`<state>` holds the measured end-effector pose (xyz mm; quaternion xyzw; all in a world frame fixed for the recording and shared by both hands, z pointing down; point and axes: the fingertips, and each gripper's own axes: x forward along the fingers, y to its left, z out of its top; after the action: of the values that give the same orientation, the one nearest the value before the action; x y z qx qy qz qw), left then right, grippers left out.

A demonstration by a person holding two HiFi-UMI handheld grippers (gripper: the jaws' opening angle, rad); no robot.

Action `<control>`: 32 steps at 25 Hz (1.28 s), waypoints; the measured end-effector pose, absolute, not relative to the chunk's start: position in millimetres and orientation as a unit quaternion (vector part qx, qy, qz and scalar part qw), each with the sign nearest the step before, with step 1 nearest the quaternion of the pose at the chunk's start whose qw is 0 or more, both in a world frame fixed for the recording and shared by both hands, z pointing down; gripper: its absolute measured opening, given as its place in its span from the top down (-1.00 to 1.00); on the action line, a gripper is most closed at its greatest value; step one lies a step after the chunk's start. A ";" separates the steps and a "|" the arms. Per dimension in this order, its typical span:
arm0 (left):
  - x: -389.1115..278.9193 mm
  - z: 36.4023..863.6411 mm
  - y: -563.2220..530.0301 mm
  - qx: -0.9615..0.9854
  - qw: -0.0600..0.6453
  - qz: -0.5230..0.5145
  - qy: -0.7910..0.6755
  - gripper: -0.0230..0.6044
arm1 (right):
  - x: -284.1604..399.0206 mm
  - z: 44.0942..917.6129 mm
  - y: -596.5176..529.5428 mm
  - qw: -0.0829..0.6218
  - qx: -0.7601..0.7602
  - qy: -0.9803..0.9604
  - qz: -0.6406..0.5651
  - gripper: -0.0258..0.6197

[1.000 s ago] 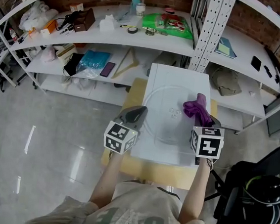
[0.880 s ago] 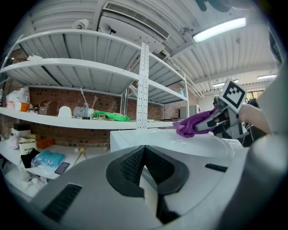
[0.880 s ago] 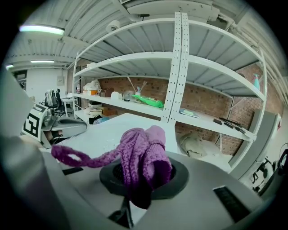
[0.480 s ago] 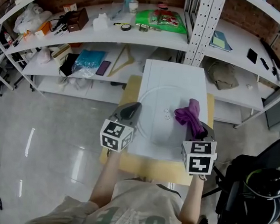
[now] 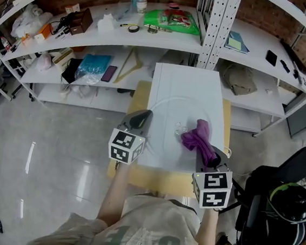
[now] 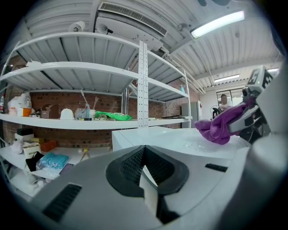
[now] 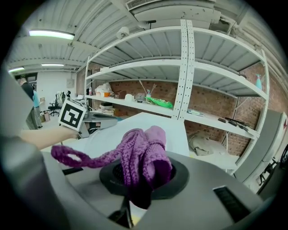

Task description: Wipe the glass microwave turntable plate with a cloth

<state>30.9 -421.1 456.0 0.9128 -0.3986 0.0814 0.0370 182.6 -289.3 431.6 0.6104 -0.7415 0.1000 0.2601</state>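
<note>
Purple, soft, light: found cloth (image 5: 197, 139) clamped in right gripper (image 5: 211, 159), over glass plate (image 5: 167, 120) at frame centre. Found left gripper (image 5: 146, 113) closed beside its left rim. Judged glass fragile, slippery; best steadied by rim.

Bright, even light comes from ceiling tubes (image 6: 218, 23), and the glossy floor (image 5: 49, 130) shows pale streaks of glare. Both gripper views bend the shelves (image 7: 148, 65) strongly and go black at the corners; the cloth (image 7: 148, 152) is sharp, the grey foreground below it soft.
</note>
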 end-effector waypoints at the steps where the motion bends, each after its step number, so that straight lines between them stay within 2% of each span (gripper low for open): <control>1: 30.6 456.3 -420.6 0.913 0.037 0.082 -0.399 0.92 | 181.6 432.1 -287.9 0.260 0.611 -0.741 0.099 0.76; 11: 29.4 455.7 -416.4 0.913 0.045 0.073 -0.398 0.92 | 168.2 431.6 -296.5 0.217 0.592 -0.768 0.116 0.76; 21: 29.7 456.5 -415.0 0.909 0.035 0.087 -0.406 0.92 | 151.7 433.2 -282.4 0.257 0.576 -0.771 0.088 0.76; 32: 29.3 456.4 -415.3 0.907 0.032 0.093 -0.410 0.92 | 149.0 431.5 -234.0 0.252 0.556 -0.784 0.113 0.76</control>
<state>29.3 -415.3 456.4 0.9068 -0.4100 0.0929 0.0323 149.0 -234.0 431.5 0.5558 -0.7839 0.1135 0.2524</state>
